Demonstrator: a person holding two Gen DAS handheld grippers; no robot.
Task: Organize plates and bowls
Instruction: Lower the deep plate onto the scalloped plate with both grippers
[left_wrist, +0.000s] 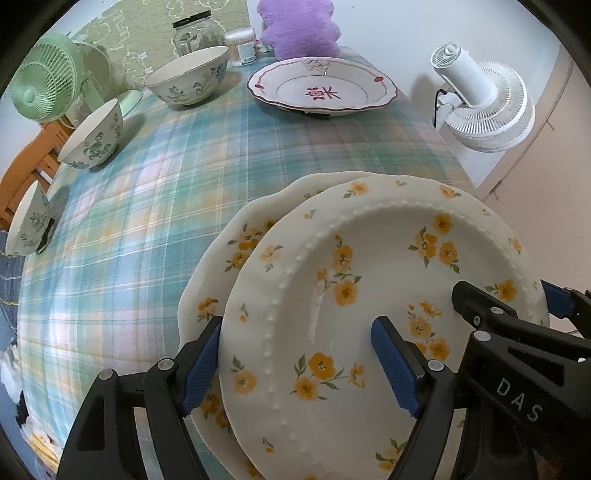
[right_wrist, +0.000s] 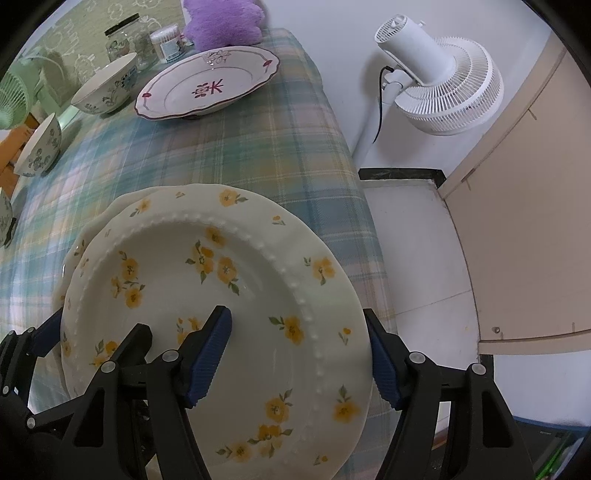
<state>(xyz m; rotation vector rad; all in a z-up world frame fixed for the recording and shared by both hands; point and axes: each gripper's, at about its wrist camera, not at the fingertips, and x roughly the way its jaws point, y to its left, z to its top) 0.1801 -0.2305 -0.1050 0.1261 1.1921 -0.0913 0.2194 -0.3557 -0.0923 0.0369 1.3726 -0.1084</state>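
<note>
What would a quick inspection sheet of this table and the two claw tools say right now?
Surface: plaid tablecloth.
Job's things: top yellow-flower plate on a second plate; red-trim plate; three bowls.
Clutter: glass jar, swab tub, purple plush, green fan.
Grippers: left gripper and right gripper each straddle the top plate's rim, pads apart.
Cables: black cord.
Surroundings: white fan, tiled floor.

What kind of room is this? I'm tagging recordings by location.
Probably a home dining area: a table under a plaid tablecloth, floral plates, a bowl, and a white fan beside it.
</note>
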